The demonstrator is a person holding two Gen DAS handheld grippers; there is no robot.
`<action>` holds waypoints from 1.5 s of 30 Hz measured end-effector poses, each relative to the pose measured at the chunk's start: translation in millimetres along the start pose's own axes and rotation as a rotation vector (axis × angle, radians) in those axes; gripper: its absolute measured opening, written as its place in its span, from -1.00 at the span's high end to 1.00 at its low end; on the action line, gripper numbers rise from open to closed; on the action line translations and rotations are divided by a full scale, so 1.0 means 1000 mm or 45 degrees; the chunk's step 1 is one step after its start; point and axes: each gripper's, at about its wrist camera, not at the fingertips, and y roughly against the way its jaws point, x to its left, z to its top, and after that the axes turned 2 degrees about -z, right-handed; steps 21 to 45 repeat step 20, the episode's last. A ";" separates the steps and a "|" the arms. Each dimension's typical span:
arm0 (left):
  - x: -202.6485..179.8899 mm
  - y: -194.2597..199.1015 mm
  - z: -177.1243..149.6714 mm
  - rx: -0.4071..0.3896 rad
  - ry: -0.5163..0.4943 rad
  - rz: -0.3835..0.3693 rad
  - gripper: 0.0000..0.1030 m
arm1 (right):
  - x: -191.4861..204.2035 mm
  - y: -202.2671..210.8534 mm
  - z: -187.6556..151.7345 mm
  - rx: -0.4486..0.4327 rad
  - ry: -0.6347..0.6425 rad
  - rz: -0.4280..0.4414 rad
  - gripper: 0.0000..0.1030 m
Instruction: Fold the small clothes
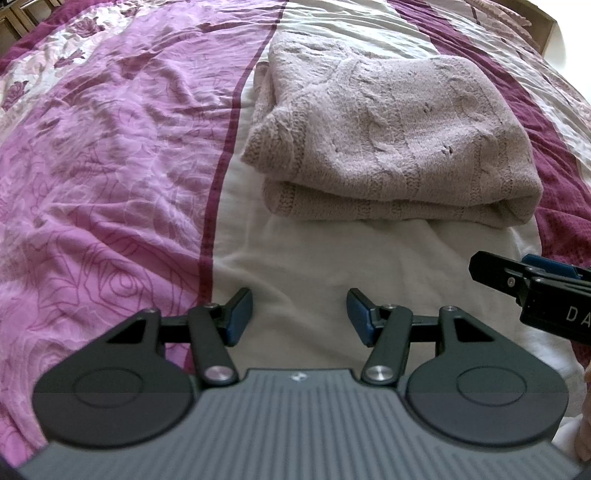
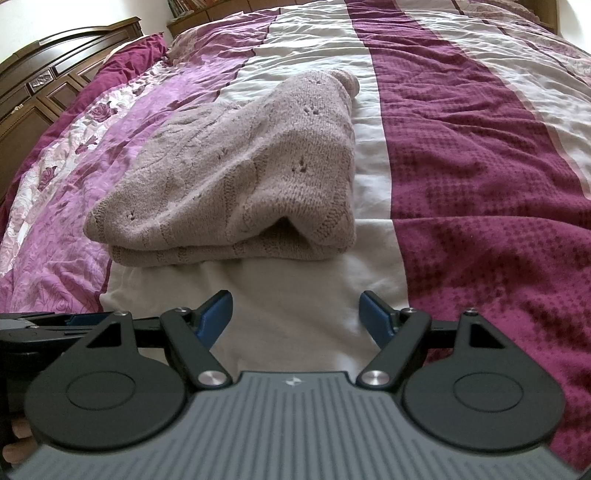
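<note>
A pale pink knitted sweater [image 1: 391, 144] lies folded in a thick bundle on the white stripe of the bed cover; it also shows in the right wrist view [image 2: 240, 184]. My left gripper [image 1: 299, 317] is open and empty, a short way in front of the sweater's near edge. My right gripper [image 2: 295, 317] is open and empty, also short of the near edge. The right gripper shows at the right edge of the left wrist view [image 1: 532, 291], and the left gripper at the left edge of the right wrist view [image 2: 44, 325].
The bed cover [image 1: 110, 184] has pink floral, white and dark magenta stripes [image 2: 480, 184]. A dark wooden headboard [image 2: 48, 85] stands at the far left. A shelf with books [image 2: 192, 5] is behind the bed.
</note>
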 end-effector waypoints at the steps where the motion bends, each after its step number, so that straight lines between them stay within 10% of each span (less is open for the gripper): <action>1: 0.000 0.000 0.000 0.000 0.000 0.000 -0.13 | 0.000 0.000 0.000 0.000 0.000 0.000 -0.58; 45: 0.000 -0.001 0.000 0.008 -0.005 0.004 -0.13 | 0.000 0.000 -0.001 0.001 0.000 -0.001 -0.58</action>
